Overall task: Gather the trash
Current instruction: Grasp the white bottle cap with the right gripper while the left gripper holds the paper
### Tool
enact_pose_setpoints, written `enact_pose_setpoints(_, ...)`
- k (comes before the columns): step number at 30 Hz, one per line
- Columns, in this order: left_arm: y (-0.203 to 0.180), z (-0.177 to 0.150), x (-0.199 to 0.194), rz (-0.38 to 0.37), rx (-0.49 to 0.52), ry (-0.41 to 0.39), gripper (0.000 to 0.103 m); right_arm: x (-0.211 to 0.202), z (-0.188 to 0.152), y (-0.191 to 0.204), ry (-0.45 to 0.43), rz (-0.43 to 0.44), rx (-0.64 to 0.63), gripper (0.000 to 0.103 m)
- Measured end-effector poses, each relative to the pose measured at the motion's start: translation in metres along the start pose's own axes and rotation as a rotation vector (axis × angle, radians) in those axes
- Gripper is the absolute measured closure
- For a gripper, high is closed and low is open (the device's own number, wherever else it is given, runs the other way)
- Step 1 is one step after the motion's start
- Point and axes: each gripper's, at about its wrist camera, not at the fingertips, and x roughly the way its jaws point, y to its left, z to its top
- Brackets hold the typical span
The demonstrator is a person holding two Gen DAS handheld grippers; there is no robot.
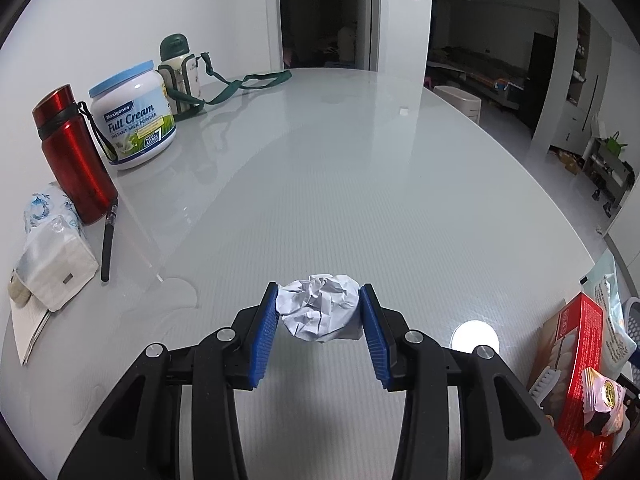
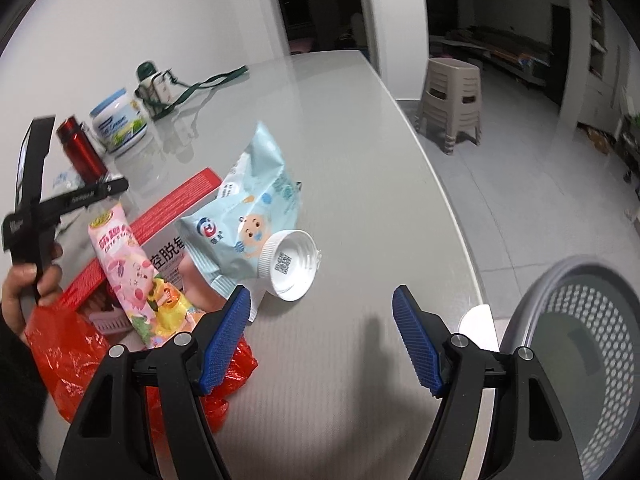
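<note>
While both grippers tilt downward over the grey table point(image 1: 320, 168), our right gripper point(image 2: 322, 300) stands wide open with nothing between its pads, the white bottle cap point(image 2: 289, 264) just ahead-left; our left gripper point(image 1: 319, 300) pinches the crumpled paper ball point(image 1: 318, 306) at its tips.

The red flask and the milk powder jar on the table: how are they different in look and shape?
The red flask is tall, slim and shiny metallic red; the milk powder jar is short, wide and white with printed labels. The flask has a black band and a strap, while the jar has a light blue lid. Both stand upright near the wall, side by side on the table.
</note>
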Motion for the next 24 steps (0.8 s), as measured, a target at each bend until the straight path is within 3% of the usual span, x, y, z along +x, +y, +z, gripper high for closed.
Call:
enact_pose_setpoints(4,-0.002,0.000,-0.007,0.008,0.003,-0.018,0.063,0.006,0.007,-0.007,0.022,0.045,-0.067,0.033)
enact_pose_setpoints(9,-0.004,-0.007,-0.024,0.018,0.002,-0.029,0.063,0.013,0.015,-0.021,0.053,0.163,-0.154,0.032)
enact_pose_setpoints(18,-0.013,-0.039,-0.070,0.008,-0.052,-0.009,0.063,0.018,0.025,-0.025,0.074,0.335,-0.327,0.033)
enact_pose_setpoints(24,-0.023,-0.049,-0.094,0.021,-0.077,-0.017,0.063,0.019,0.032,-0.025,0.054,0.408,-0.418,0.033)
